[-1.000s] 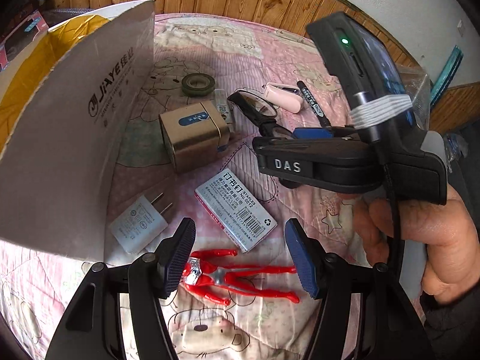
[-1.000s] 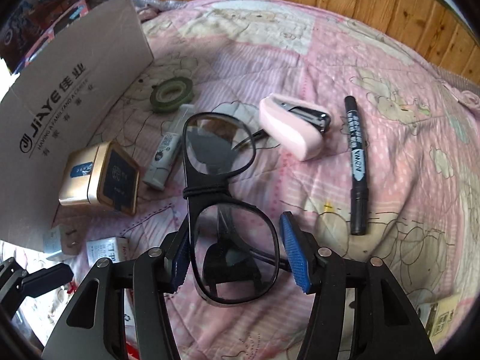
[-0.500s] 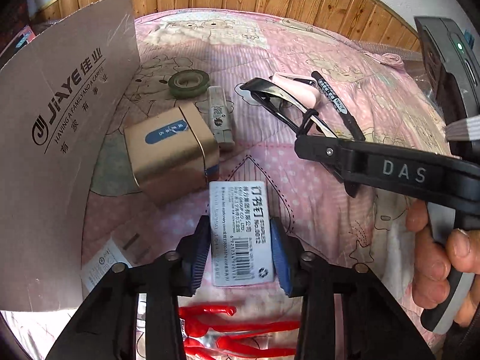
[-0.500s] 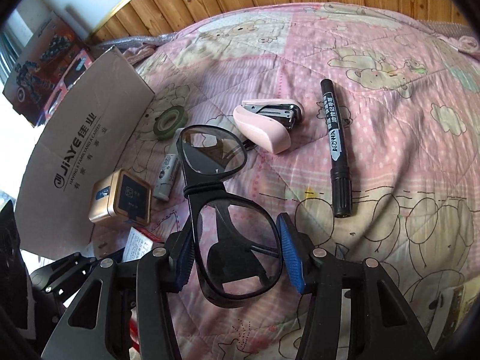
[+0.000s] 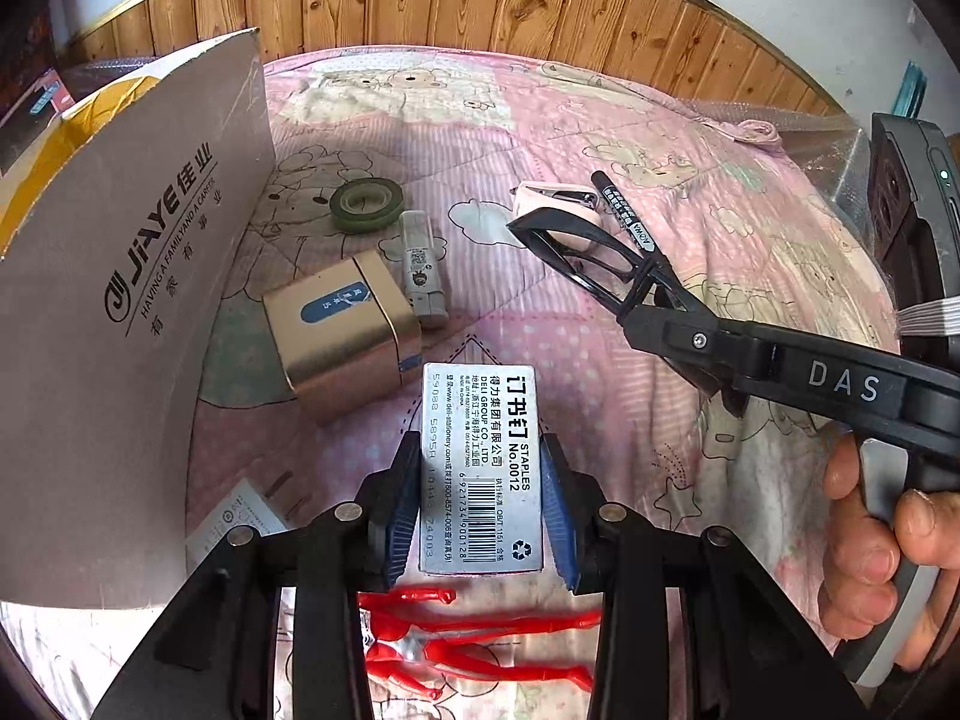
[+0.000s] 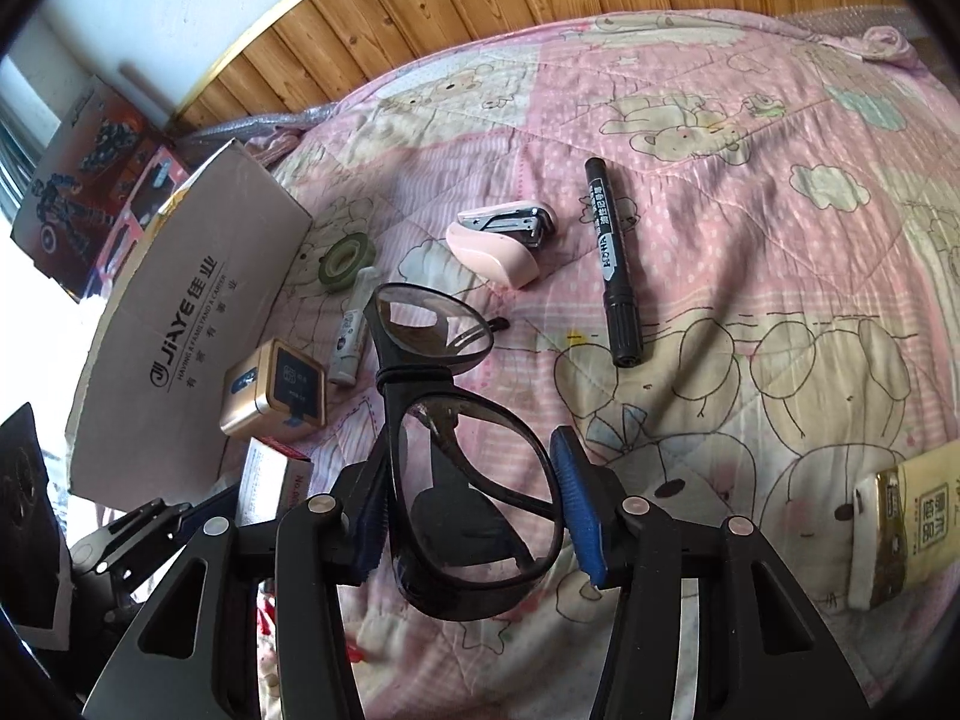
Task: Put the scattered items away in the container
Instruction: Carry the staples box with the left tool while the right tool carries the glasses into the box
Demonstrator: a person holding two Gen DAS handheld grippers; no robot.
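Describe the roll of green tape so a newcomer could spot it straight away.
Find the big cardboard box standing on the pink quilt. Near the box's far corner lies the roll of green tape, flat on the quilt, just beyond a small white tube. It is the only ring-shaped item there, dull olive green with an open hole in the middle.

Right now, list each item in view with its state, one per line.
Staples box: gripped by left gripper, off the quilt.
Glasses: held in right gripper, lifted.
Cardboard box: flap standing up.
Marker: capped, lying flat.
Stapler: on its side.
Tape roll: lying flat.
Gold tin: closed.
Red figure: lying flat.
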